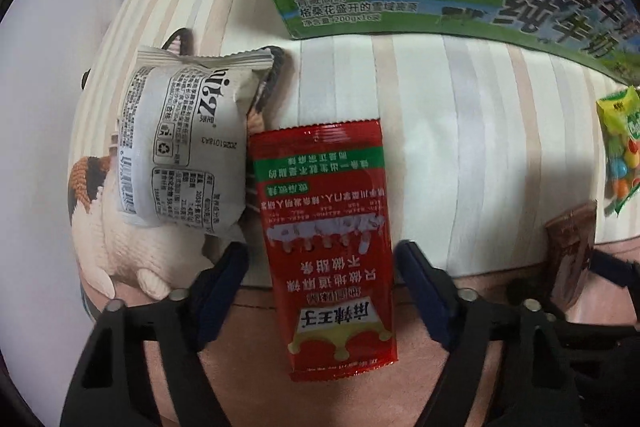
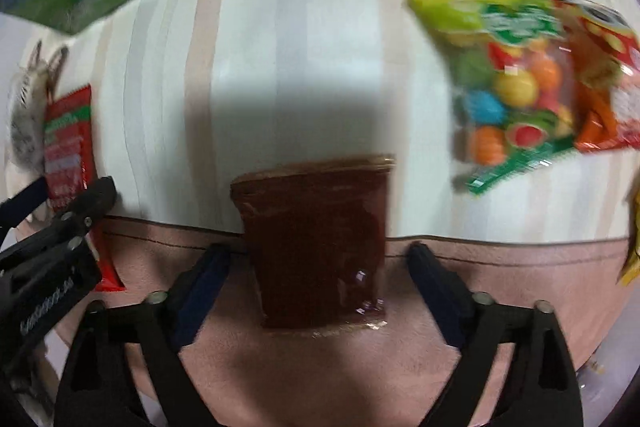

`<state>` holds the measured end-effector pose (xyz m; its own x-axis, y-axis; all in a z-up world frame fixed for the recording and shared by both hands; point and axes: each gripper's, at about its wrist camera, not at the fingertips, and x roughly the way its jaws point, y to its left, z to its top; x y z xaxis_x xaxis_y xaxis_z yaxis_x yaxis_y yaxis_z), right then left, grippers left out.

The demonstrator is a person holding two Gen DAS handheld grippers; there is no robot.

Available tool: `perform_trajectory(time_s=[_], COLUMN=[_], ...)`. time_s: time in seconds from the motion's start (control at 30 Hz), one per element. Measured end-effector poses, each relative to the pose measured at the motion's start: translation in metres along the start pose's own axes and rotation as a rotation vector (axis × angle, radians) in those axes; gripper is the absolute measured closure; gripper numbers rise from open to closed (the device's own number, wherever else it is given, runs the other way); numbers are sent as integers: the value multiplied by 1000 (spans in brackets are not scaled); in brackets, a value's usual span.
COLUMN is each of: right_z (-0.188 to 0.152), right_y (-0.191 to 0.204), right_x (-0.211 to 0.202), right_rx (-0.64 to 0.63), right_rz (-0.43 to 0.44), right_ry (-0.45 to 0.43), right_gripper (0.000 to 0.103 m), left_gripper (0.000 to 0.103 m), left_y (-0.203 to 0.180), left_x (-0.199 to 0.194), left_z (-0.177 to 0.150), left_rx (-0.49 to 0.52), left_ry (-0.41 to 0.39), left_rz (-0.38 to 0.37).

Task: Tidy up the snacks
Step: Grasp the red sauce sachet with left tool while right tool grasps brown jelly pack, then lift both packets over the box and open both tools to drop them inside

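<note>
The left gripper point(image 1: 320, 267) is aimed steeply downward; its jaws are held apart, with a gap left at each dark-blue fingertip point(image 1: 232, 259); part of it is also seen at the left edge of the right wrist view; the right gripper point(image 2: 318, 261) is pointed straight down; its jaws are spread wide, nothing being pressed by either pad.

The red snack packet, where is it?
In the left wrist view the red snack packet lies flat between the open left claw fingers, just right of the white snack bag.
</note>
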<state>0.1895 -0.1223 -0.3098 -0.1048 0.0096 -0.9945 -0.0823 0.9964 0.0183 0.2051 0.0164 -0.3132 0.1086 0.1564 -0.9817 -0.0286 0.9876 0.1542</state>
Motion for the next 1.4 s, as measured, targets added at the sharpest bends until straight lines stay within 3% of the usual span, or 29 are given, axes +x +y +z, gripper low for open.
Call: perform_trajectory(time_s=[0.13, 0.27, 0.33, 0.43, 0.5, 0.53, 0.77, 0.8, 0.93, 1.17, 1.3, 1.4], right_z=[3, 13, 12, -5, -11, -14, -33, -18, -24, -51, -56, -64], right_y=[8, 2, -1, -13, -12, -16, -41, -48, -58, -44, -28, -27], right_x=[11, 2, -4, -24, -34, -39, -61, -70, -60, -41, -37, -44], right_rx=[-24, 16, 17, 16, 24, 32, 73, 67, 65, 43, 21, 37], right_rz=[-26, 13, 5, -26, -30, -33, 49, 50, 61, 37, 7, 37], right_ry=[54, 32, 4, -45, -70, -83, -102, -99, -92, -103, -127, -141], right_gripper=[0, 2, 8, 24, 41, 43, 44, 44, 42, 41, 44, 44], left_gripper=[49, 51, 54, 55, 56, 56, 53, 53, 51, 54, 57, 59], left_y=[-2, 17, 29, 31, 33, 36, 27, 29, 34, 28, 10, 5], left_x=[-1, 3, 4, 2, 1, 2, 2, 5, 12, 7, -4, -10], left_z=[-14, -23, -32, -45, -52, -55, -78, -78, -80, -86, -76, -58], left_rx=[-2, -17, -24, -42, -52, -54, -58, -69, -90, -73, -54, -46], left_ry=[-2, -3, 0, 4, 8, 11, 28, 34, 59, 51, 39, 34], left_rz=[1, -14, -19, -32, -44, -51, -56, -61, -70, -52, -42, -60])
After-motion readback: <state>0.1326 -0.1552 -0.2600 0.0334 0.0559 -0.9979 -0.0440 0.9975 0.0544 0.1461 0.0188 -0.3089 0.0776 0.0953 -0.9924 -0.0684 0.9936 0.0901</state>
